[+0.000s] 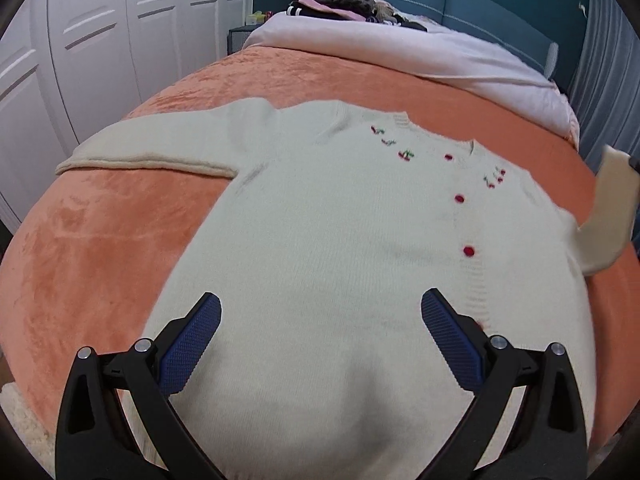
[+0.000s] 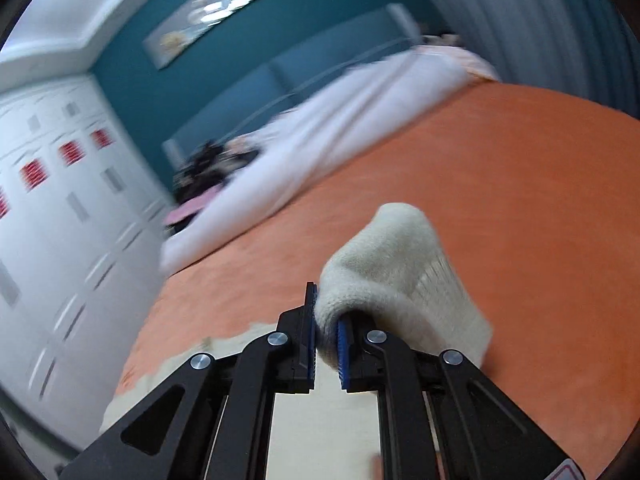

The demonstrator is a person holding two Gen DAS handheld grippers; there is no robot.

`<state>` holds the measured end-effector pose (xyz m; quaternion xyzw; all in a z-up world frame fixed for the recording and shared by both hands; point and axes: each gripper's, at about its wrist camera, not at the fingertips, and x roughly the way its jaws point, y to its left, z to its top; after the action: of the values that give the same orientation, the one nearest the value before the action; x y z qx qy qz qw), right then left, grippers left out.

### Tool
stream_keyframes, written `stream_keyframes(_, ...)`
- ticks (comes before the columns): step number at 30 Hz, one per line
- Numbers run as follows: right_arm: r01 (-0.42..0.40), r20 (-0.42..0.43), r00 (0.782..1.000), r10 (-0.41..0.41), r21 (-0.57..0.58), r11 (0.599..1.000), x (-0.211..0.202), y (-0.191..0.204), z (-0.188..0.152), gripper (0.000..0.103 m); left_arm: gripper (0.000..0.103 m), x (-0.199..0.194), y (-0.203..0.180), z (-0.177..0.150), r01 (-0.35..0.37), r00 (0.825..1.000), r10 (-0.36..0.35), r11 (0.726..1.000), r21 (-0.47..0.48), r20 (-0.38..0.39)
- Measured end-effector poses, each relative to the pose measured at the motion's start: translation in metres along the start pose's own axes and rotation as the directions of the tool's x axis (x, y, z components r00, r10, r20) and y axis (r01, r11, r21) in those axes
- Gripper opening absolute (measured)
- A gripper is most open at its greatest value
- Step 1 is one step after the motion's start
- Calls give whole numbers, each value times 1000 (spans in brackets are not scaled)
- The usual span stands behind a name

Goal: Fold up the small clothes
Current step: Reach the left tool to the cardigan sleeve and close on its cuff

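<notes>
A cream knitted cardigan [image 1: 340,220] with red buttons and small cherry embroidery lies spread face up on the orange blanket [image 1: 100,240]. Its left sleeve [image 1: 152,148] stretches out flat to the left. My left gripper [image 1: 320,300] hovers open over the cardigan's lower body, with nothing between its blue pads. The other sleeve [image 1: 612,208] is lifted off the bed at the right edge of the left wrist view. In the right wrist view my right gripper [image 2: 326,320] is shut on that sleeve's cuff [image 2: 392,264], which bulges out past the fingers above the blanket [image 2: 500,200].
A white duvet [image 1: 440,52] is bunched across the head of the bed, with a pile of dark and pink clothes [image 1: 336,0] behind it. White wardrobe doors [image 1: 100,40] stand to the left. A blue headboard [image 1: 500,0] and a grey curtain [image 1: 608,60] lie beyond.
</notes>
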<state>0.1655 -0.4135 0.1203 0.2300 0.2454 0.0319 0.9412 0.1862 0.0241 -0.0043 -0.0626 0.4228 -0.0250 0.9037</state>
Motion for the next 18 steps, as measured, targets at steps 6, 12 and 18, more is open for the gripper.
stream_keyframes(6, -121, -318, 946, 64, -164, 979, 111, 97, -105, 38, 98, 18, 1, 40, 167, 986, -169, 977, -130, -9)
stream_keyframes(12, 4, -268, 963, 9, 49, 999, 55, 27, -141, 55, 98, 75, -6, 62, 305, 940, -335, 911, -278, -68)
stream_keyframes(18, 105, -252, 967, -17, 338, 935, 48, -60, -143, 57, 95, 138, -15, 65, 261, 939, -330, 870, -419, -100)
